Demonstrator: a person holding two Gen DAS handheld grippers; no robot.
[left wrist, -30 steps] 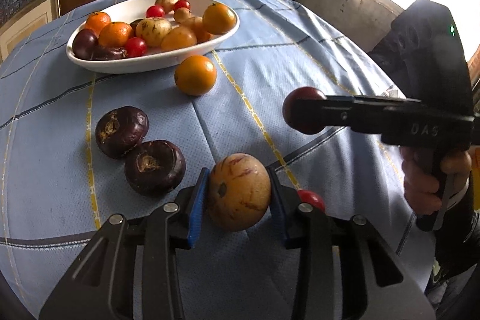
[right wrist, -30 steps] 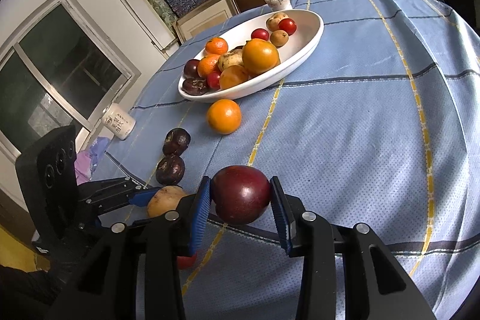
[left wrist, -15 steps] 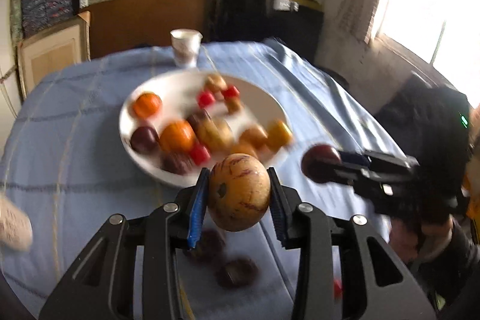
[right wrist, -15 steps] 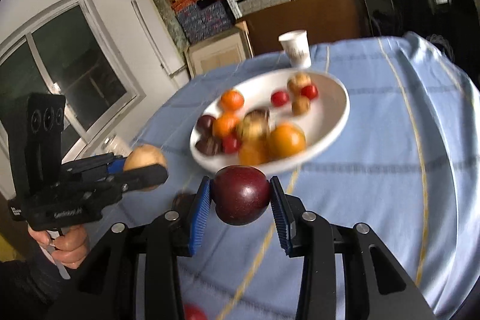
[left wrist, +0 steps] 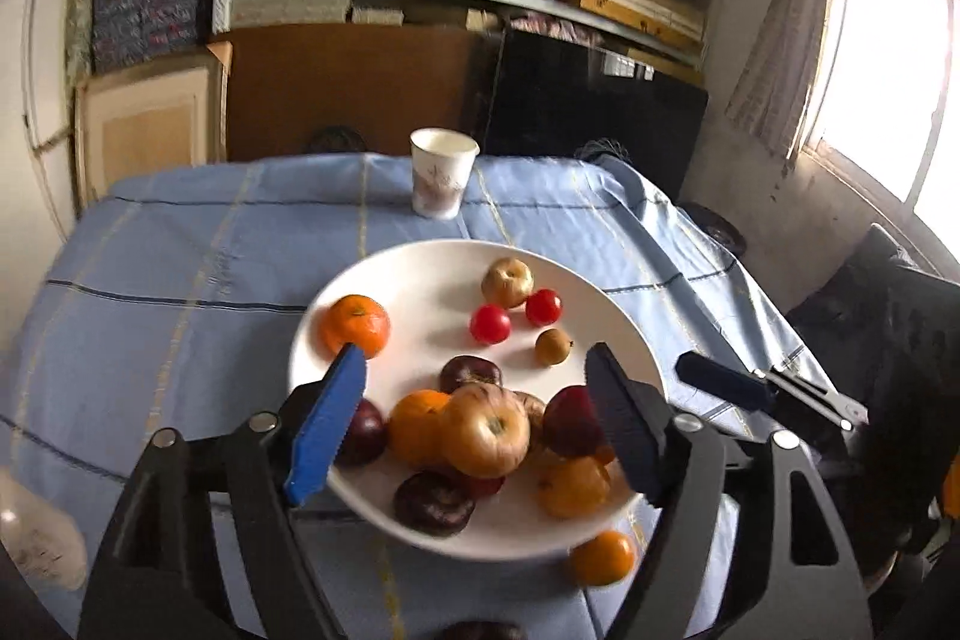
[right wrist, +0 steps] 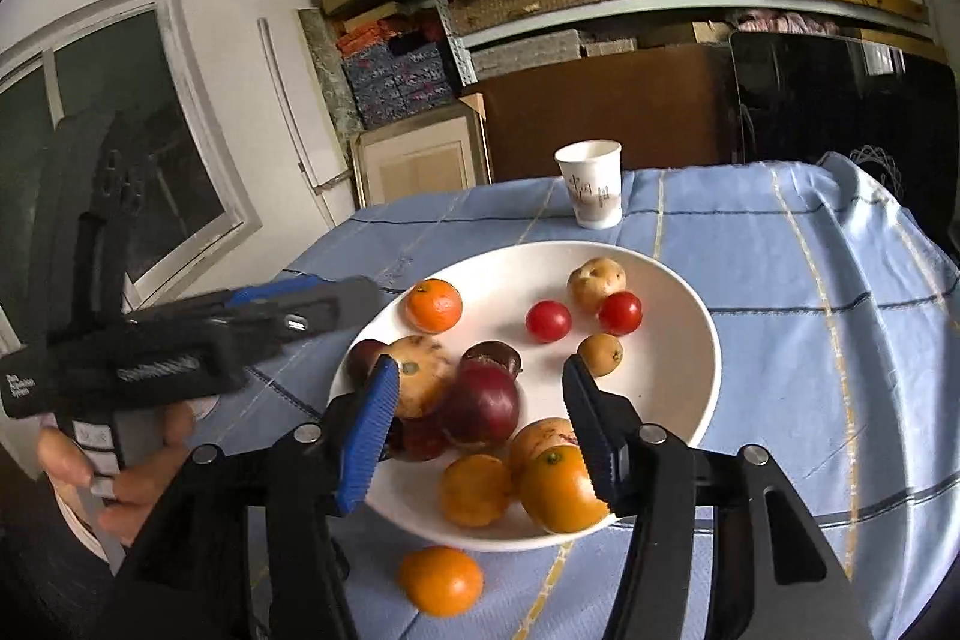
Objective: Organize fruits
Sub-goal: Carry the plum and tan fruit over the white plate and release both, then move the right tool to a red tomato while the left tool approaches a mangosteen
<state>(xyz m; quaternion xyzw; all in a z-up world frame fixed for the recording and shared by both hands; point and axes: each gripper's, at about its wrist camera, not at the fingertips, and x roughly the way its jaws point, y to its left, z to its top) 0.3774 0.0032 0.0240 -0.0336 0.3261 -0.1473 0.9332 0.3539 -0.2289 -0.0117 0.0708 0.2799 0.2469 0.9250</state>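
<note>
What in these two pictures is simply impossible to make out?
- Left wrist view: a dark fruit at the bottom edge is cut off by the frame.
- Left wrist view: a pale object at the lower left edge is blurred and cropped.
- Both views: fruit low in the pile on the white plate is covered by fruit above and by the gripper fingers.
- Print on the paper cup is too small to read.
</note>
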